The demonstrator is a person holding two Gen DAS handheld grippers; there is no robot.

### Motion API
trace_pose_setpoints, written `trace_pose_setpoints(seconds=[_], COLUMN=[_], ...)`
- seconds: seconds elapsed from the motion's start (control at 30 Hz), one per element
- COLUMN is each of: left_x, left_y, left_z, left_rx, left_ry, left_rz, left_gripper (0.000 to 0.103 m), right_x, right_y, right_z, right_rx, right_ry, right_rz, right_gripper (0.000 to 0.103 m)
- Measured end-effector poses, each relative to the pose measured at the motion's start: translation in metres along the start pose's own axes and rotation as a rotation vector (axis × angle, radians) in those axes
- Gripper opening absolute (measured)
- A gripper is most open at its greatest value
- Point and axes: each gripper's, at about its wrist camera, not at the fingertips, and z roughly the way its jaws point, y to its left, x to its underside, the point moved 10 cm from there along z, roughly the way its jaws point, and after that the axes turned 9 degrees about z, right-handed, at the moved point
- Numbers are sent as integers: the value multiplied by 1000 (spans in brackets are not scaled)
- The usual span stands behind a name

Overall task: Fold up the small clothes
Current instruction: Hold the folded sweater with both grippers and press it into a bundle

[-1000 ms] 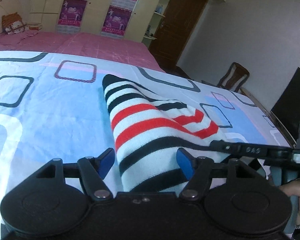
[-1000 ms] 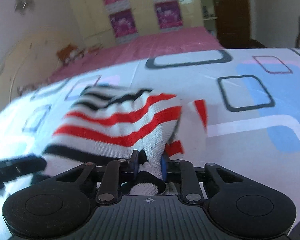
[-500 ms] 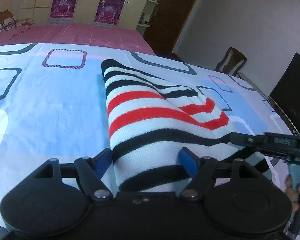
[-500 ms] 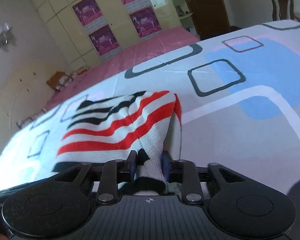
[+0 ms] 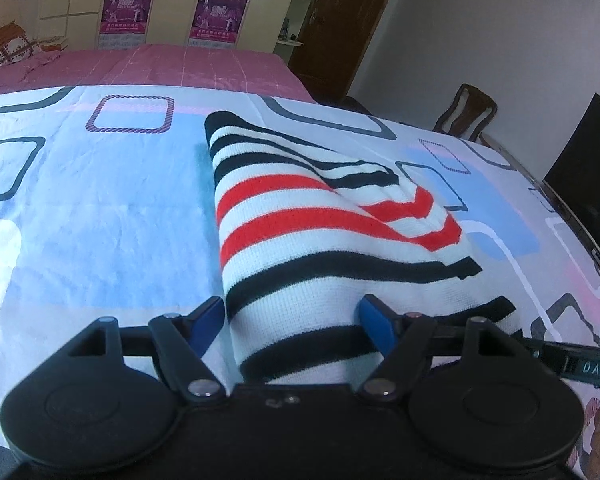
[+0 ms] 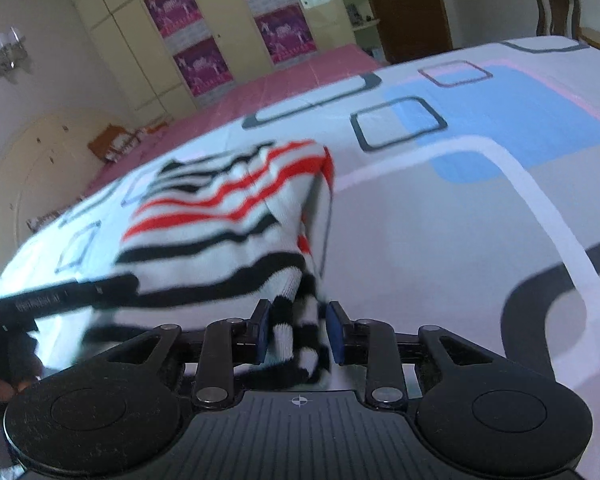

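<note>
Right gripper [image 6: 296, 334], clenched half a second ago, now parted around sweater [image 5: 320, 232] hem lying on bed [image 5: 100, 208]; left gripper [image 5: 292, 320] spread wide over it, so fold likely laid.

Folded garment [image 5: 324, 240] on the bedsheet [image 5: 100, 208] — chair [image 5: 466, 112] beyond its far-right edge, wardrobe [image 5: 172, 4] behind.

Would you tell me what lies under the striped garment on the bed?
The striped garment lies on the patterned bedsheet, which shows all around it. Whatever is directly beneath its folded layers is covered.
</note>
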Motion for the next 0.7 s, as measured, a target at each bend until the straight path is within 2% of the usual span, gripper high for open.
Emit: trace_pose_setpoints(seconds=[0.2,0.3,0.5,0.6,0.7], left_x=[2,-1,-21,-37,-52], left_y=[0,0,2,0,-2], left_z=[3,0,-17,-19,-9], left_rx=[-4,-1,1,5,-2], left_ry=[13,20,-30,-67,-72], left_rz=[6,9,13,8,37], left_gripper=[75,75,71,70,62], right_x=[15,9,-29,-49,-68], right_y=[-15,-8,8,18,31], right_z=[13,6,-14,-5,11], right_rx=[18,30,6,19,26], right_ry=[32,41,-49,-82,-106], right_rz=[47,-16,-52,-89,-120], right_gripper=[29,30,30,30,30])
